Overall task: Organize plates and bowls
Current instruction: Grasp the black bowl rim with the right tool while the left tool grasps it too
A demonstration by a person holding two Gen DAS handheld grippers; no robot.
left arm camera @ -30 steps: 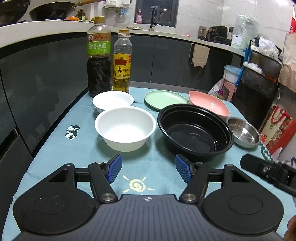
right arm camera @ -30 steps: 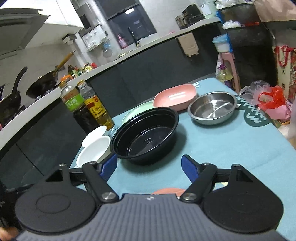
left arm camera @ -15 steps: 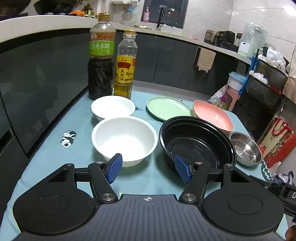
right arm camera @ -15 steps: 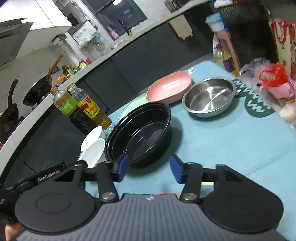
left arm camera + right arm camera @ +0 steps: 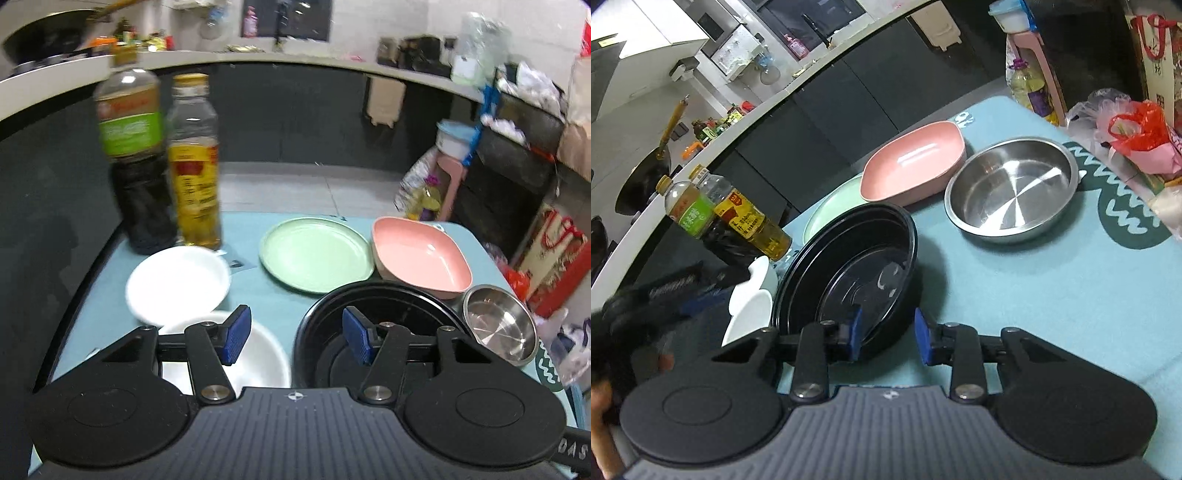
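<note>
On the light blue tablecloth stand a large black bowl, a steel bowl, a pink dish, a green plate, a small white bowl and a deep white bowl. My left gripper is open, above the gap between the deep white bowl and the black bowl. My right gripper is part closed, its jaws either side of the black bowl's near rim, with a gap still showing.
Two sauce bottles stand at the table's far left corner. Dark cabinets and a curved counter lie behind. Plastic bags and a red gift bag crowd the right table edge. The left view is motion blurred.
Both grippers moved forward toward the bowls. My right gripper's jaws narrowed and came over the black bowl's near rim. My left gripper's jaws narrowed a little and passed over the deep white bowl.
</note>
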